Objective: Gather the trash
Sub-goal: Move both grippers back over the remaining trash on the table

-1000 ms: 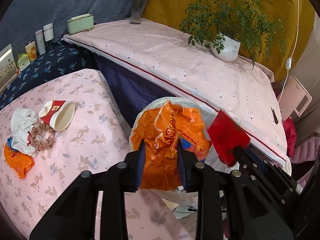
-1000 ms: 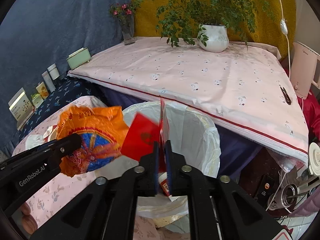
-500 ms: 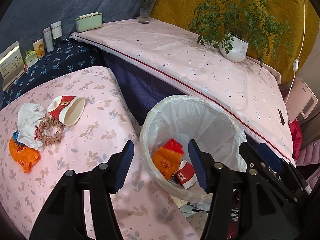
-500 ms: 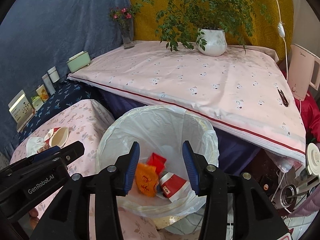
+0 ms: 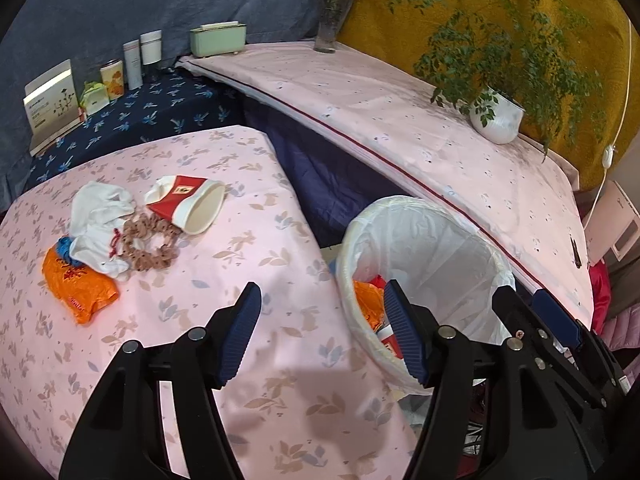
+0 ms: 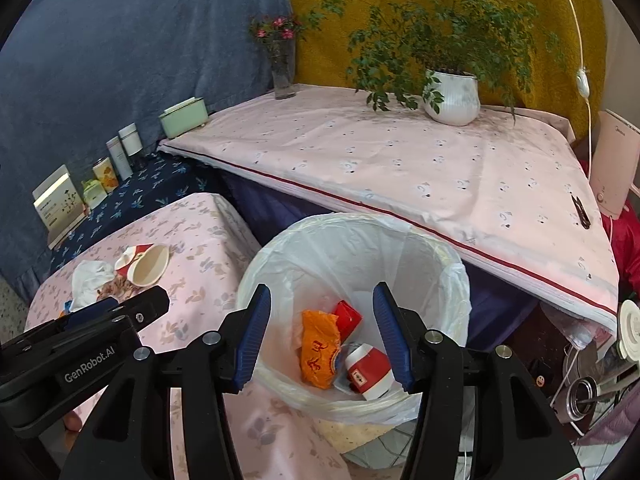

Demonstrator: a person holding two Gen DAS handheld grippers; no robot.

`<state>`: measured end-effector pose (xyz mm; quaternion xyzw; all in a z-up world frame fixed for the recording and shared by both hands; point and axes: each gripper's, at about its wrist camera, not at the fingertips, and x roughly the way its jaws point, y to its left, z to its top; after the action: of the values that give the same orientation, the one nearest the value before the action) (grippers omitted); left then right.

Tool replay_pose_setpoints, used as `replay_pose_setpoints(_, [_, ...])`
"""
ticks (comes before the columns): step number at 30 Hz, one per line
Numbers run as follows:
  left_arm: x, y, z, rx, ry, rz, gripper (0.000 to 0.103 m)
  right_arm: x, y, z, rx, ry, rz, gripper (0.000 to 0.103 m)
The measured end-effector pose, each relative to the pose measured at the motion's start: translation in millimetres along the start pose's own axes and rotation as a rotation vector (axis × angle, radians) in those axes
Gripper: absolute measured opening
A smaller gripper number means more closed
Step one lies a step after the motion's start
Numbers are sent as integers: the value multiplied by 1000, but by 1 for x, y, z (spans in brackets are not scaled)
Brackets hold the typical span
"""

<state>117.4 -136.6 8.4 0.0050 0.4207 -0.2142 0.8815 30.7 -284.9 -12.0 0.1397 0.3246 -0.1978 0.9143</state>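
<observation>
A bin with a white liner [image 6: 360,224] stands between the two tables. Inside it lie an orange wrapper [image 6: 318,352], a red packet [image 6: 348,316] and a red-and-white paper cup [image 6: 368,368]. My right gripper [image 6: 321,292] hangs over the bin, jaws opening with nothing between them. My left gripper [image 5: 320,292] is over the small pink table's [image 5: 248,264] edge beside the bin [image 5: 424,216], jaws also opening and empty. Farther left on that table lie a crushed paper cup [image 5: 192,204], a white tissue [image 5: 100,220], a brown beaded ring [image 5: 148,244] and another orange wrapper [image 5: 78,284].
Behind the bin runs a long table under a pink cloth [image 6: 400,160] with a potted plant [image 6: 452,96], a flower vase [image 6: 284,72] and a green box [image 6: 184,118]. Bottles and cartons [image 5: 132,60] line a navy-clothed ledge. Clutter and a white appliance [image 6: 612,168] sit at the right.
Both grippers opened and let go of the orange wrapper and the red packet, which now lie in the bin. The left gripper swung left over the pink table's edge.
</observation>
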Motion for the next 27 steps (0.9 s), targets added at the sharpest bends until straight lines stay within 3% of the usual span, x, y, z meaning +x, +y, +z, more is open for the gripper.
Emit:
replay_pose_setpoints(4, [-6, 19, -3, -35, -7, 19, 68, -2, 14, -3, -18, 3, 18, 52])
replay_pose_setpoints(27, [-30, 152, -28, -270, -10, 139, 72, -2, 123, -24, -172, 45, 130, 53])
